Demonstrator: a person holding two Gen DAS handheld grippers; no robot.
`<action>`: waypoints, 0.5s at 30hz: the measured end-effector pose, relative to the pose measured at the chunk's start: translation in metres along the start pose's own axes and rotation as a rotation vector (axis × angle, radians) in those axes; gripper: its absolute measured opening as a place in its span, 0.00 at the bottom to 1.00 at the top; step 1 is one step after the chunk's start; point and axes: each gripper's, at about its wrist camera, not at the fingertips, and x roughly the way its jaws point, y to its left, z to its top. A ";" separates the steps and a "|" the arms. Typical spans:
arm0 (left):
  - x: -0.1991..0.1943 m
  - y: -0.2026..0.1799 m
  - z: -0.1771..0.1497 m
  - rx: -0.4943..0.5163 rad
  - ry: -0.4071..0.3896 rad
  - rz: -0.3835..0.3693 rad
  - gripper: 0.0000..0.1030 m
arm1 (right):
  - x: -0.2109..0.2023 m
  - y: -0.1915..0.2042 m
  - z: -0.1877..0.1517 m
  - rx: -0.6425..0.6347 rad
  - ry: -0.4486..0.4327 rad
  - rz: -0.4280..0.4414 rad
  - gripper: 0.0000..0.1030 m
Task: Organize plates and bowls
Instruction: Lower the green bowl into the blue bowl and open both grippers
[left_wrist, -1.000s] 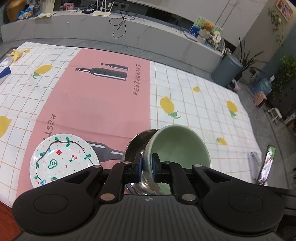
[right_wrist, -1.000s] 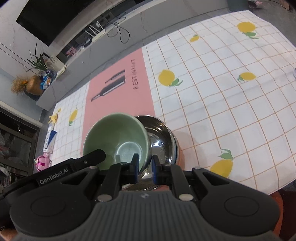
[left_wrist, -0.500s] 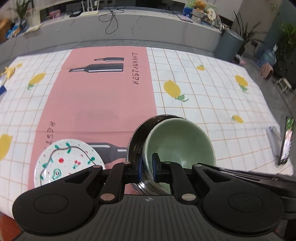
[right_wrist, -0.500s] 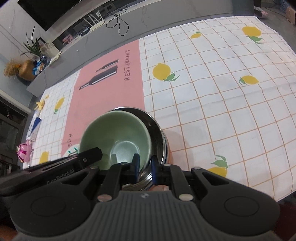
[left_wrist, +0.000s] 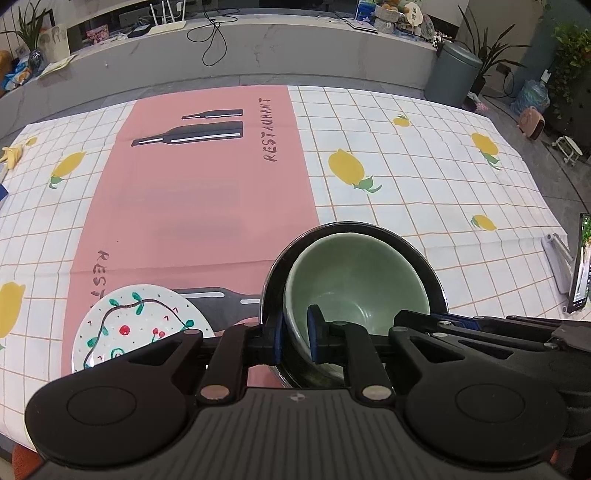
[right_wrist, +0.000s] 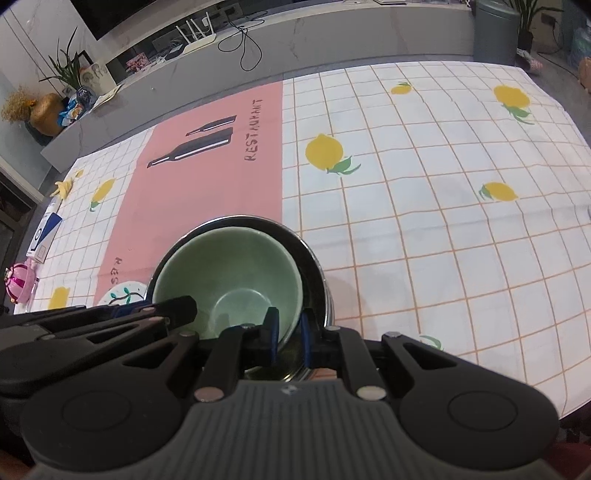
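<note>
Lemon-print cloth (left_wrist: 424, 155) with a pink centre strip covers the table, and on it the left gripper (left_wrist: 295, 334) is clamped on the near-left rim of the green bowl (left_wrist: 354, 280) while the right gripper (right_wrist: 288, 332) pinches the same bowl's near-right rim, one finger inside and one outside each. That bowl sits nested in the steel bowl (left_wrist: 273, 280), which rests at the pink strip's right edge. Just left of the steel bowl lies a painted plate (left_wrist: 136, 325), and a phone (left_wrist: 581, 266) stands near the table's right edge.
</note>
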 end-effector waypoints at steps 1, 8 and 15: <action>0.000 0.001 0.000 -0.004 0.001 -0.005 0.17 | -0.001 0.001 0.000 -0.001 -0.001 -0.003 0.12; -0.010 0.003 0.003 0.001 -0.031 -0.017 0.26 | -0.016 0.006 0.004 -0.023 -0.050 -0.013 0.26; -0.028 0.002 0.004 0.029 -0.087 -0.001 0.42 | -0.032 0.007 0.004 -0.044 -0.111 -0.032 0.39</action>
